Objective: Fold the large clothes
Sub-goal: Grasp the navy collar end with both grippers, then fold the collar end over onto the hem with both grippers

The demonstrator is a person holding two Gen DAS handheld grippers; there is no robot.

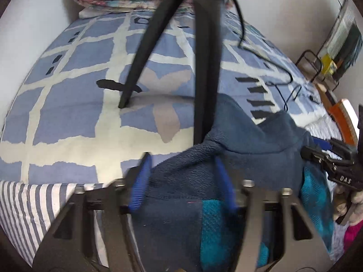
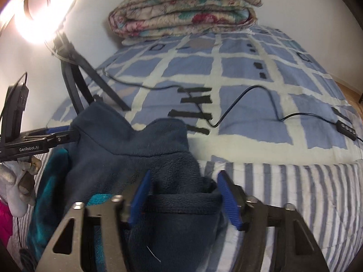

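A dark navy fleece garment point(image 1: 249, 136) with teal patches lies bunched at the near edge of the bed. In the left wrist view my left gripper point(image 1: 181, 181) straddles a raised fold of it, and both blue pads point(image 1: 139, 185) press against the fleece. My right gripper point(image 1: 306, 153) shows at the right edge, at the garment's other side. In the right wrist view my right gripper point(image 2: 183, 195) has a thick fold of the fleece garment point(image 2: 136, 145) squeezed between its pads point(image 2: 229, 201). My left gripper point(image 2: 72, 133) reaches the garment's far left corner, held by a gloved hand point(image 2: 18, 181).
The bed carries a blue-and-cream checked cover point(image 2: 249, 72) over a striped sheet point(image 2: 295, 192). A folded floral quilt point(image 2: 183, 11) lies at the head. Black tripod legs point(image 1: 204, 68) stand on the bed beside the garment, with a ring light point(image 2: 34, 22) and a black cable point(image 2: 238, 104).
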